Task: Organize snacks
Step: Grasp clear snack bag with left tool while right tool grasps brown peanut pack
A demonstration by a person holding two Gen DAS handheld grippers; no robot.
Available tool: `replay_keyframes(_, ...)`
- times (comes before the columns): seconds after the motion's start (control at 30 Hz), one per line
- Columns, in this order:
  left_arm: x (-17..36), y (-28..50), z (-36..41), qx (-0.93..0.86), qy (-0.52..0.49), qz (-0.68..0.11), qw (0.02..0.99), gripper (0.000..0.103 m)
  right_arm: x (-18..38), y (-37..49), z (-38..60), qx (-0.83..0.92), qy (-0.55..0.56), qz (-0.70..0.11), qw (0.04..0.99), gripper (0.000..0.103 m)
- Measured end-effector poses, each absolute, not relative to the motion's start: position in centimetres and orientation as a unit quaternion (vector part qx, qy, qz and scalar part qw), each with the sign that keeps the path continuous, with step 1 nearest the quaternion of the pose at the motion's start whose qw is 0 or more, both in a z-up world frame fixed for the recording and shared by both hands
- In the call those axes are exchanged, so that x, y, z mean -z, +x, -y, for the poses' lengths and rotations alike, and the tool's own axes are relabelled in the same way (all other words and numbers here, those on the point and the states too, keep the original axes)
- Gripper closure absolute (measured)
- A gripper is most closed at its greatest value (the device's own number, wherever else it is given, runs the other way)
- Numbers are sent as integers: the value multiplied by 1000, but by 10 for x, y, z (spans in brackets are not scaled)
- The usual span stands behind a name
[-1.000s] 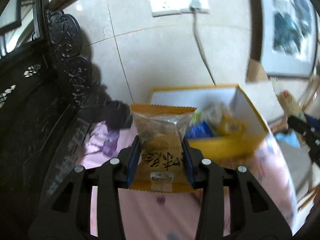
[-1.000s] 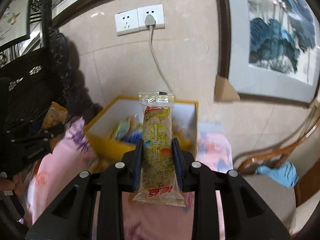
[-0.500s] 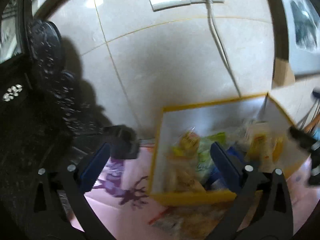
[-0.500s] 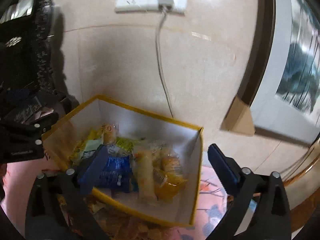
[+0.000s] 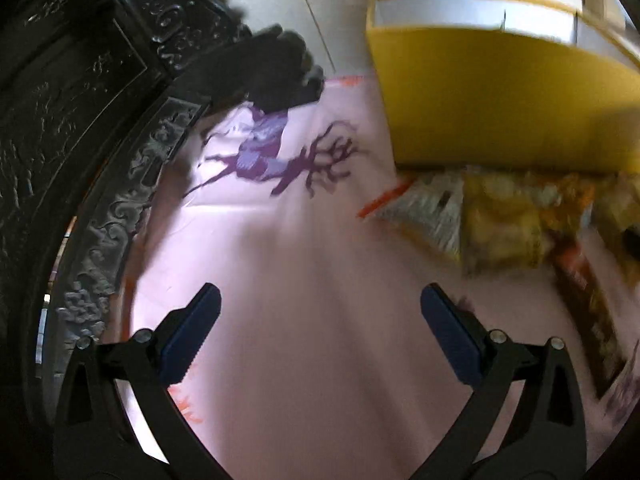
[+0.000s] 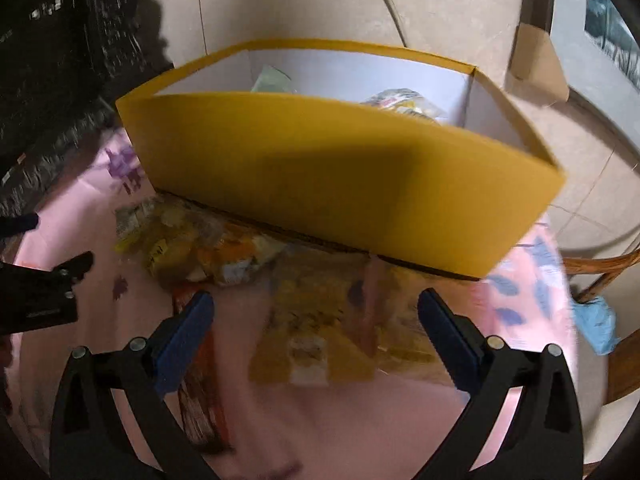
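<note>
A yellow box [image 6: 340, 176] with white inner walls stands on a pink cloth [image 5: 300, 280]; it also shows in the left wrist view [image 5: 500, 100]. Snack packets [image 6: 396, 100] peek over its rim. Loose yellow and orange snack packets [image 6: 320, 320] lie on the cloth in front of the box, also in the left wrist view [image 5: 500, 220]. My left gripper [image 5: 318, 332] is open and empty above bare cloth, left of the packets. My right gripper [image 6: 314, 330] is open and empty just above the loose packets. The left gripper also shows in the right wrist view [image 6: 44, 292].
Dark carved wooden furniture [image 5: 80, 100] runs along the left. A tiled wall [image 6: 320, 0] with a cable stands behind the box. A framed picture [image 6: 592, 20] leans at the right. A wooden chair with blue cloth [image 6: 600, 320] stands right of the table.
Both grippers held a snack packet a second ago, opened over the box and let go. Both have since dropped low and pulled back toward the loose packets in front of the box.
</note>
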State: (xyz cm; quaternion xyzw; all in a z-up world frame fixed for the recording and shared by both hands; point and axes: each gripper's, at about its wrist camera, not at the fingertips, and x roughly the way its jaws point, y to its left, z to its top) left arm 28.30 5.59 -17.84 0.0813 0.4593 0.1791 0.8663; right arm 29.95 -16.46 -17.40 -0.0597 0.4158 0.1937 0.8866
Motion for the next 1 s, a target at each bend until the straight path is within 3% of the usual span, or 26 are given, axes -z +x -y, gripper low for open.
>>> replay_keyframes(0.2, 172, 309, -54, -113, 58, -438, 890, 2, 199, 298, 136, -146, -159, -404, 889, 1)
replay_keyframes(0.4, 184, 335, -82, -61, 29, -436, 898, 2, 181, 305, 136, -162, -79, -443, 878, 1)
replay_keyframes(0.5, 187, 337, -83, -11, 6, -437, 899, 2, 187, 292, 122, -182, -94, -455, 867, 1)
replay_keyframes(0.73, 196, 328, -47, 50, 125, -393, 909, 2, 200, 300, 156, -124, -31, -455, 881, 1)
replay_keyframes(0.93, 207, 351, -99, 10, -31, -451, 892, 2, 203, 307, 123, -169, -78, -453, 872, 1)
replay_keyframes(1.0, 214, 351, -107, -16, -26, -471, 882, 2, 205, 310, 122, -173, -57, -463, 867, 1)
